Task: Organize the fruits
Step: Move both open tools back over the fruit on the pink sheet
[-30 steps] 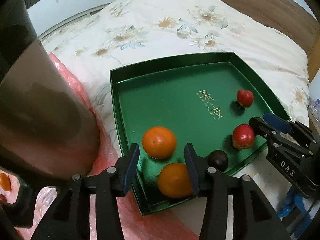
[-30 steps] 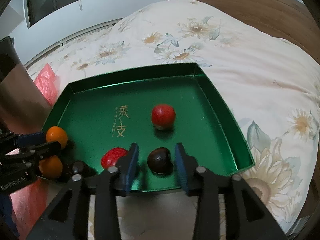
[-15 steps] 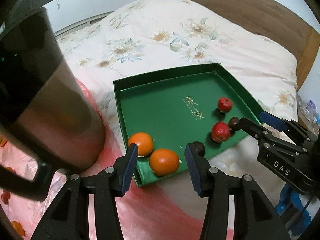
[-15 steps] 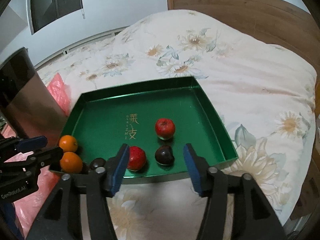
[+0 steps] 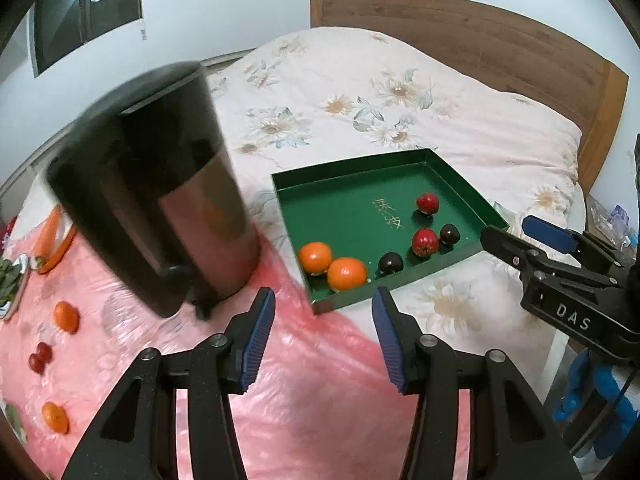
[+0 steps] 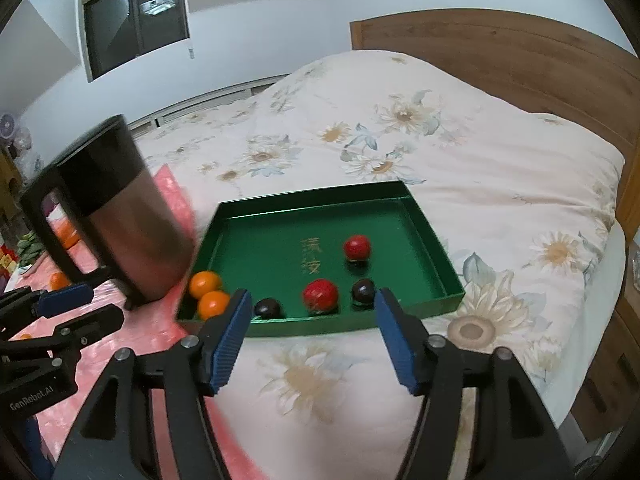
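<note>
A green tray [image 5: 340,208] lies on the flowered quilt. It holds two oranges [image 5: 347,274] at its near left corner, two dark fruits [image 5: 390,263] and two red fruits [image 5: 425,242]. My left gripper [image 5: 323,300] hovers back from the tray's near corner above the pink sheet. Its jaws are opening with nothing between them. In the right wrist view my right gripper [image 6: 312,304] hangs before the tray's [image 6: 272,240] near rim. Its jaws are opening wide and hold nothing. A red fruit [image 6: 320,295] and a dark fruit [image 6: 363,291] lie beyond its fingers.
A tall dark steel jug [image 5: 160,208] stands left of the tray on a pink plastic sheet [image 5: 300,380]. Loose oranges [image 5: 66,316] and small red fruits [image 5: 40,356] lie on the sheet at the left. A wooden headboard [image 5: 480,40] bounds the bed behind.
Both grippers have drawn back and up from the tray. The right jaws have spread wide, and the dark fruit that lay between them stays in the tray. The left jaws have widened a little.
</note>
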{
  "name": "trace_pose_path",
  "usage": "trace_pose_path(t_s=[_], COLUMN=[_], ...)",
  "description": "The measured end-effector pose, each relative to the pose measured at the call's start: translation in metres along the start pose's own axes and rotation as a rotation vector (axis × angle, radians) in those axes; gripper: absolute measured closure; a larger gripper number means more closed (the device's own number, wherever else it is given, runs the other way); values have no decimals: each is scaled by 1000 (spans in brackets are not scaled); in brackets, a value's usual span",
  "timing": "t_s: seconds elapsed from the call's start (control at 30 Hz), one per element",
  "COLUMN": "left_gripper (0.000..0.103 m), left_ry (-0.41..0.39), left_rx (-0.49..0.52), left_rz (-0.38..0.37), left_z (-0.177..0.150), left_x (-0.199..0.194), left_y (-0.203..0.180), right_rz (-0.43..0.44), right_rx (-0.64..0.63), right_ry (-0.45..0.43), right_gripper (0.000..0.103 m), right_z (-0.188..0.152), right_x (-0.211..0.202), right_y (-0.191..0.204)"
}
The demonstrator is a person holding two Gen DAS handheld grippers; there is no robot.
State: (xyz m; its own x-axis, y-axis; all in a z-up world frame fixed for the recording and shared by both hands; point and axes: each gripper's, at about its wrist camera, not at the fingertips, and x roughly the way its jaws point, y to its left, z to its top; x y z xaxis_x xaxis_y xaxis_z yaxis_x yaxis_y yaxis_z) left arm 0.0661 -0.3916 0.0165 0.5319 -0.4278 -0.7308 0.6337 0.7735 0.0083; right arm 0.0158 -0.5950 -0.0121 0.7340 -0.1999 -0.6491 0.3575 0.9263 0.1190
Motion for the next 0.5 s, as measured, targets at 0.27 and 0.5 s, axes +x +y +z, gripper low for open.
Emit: trace_pose_path(t_s=[0.27, 0.5], left_gripper=[51, 46], left_ry=[-40, -51], left_rx=[1, -4], left_rz=[33, 50], left_z=[-21, -42], left_x=[-49, -81], left_y=[12, 22], right_rz=[65, 115], right_rx=[-21, -23], right_ry=[-13, -20], right_gripper=[0, 0], right_z=[-16, -32], right_x=[-39, -68], right_y=[27, 49])
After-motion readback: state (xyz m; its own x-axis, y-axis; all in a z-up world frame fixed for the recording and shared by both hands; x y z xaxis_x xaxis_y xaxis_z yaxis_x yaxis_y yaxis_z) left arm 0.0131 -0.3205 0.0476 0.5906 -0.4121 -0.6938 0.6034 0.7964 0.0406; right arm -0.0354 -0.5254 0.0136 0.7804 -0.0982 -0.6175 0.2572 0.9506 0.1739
